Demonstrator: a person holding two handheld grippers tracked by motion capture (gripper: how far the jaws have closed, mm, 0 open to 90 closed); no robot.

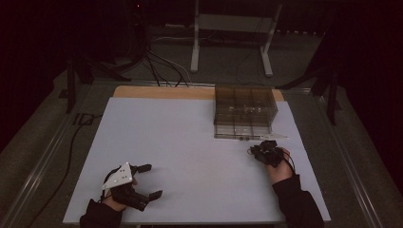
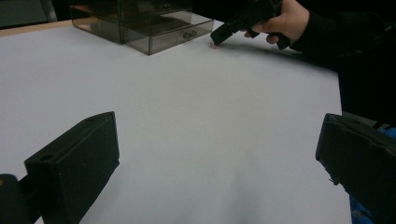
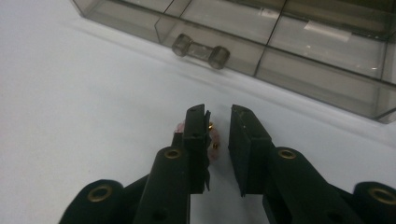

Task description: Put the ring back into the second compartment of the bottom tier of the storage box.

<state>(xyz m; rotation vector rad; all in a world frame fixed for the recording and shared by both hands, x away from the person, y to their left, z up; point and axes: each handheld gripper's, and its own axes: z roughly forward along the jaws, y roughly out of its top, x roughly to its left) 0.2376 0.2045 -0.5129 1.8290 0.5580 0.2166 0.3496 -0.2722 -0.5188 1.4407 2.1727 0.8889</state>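
Note:
A small pinkish item with gold bits (image 3: 214, 140) lies on the white table sheet (image 1: 190, 142), just in front of a smoky clear drawer box (image 1: 244, 111). My right gripper (image 3: 218, 112) points down at it, jaws narrowly apart. The item sits between them against the left pad, with a gap to the right pad. In the left gripper view, the right gripper's tip (image 2: 218, 36) rests by the item (image 2: 214, 45). My left gripper (image 1: 151, 180) lies near the front left edge, wide open, nothing between its jaws.
The drawer box (image 3: 280, 37) has a clear bar handle (image 3: 201, 50) on its lowest front drawer, close ahead of the right gripper. A wooden table edge (image 1: 161, 91) shows behind the sheet. Cables and a stand's legs are on the floor beyond.

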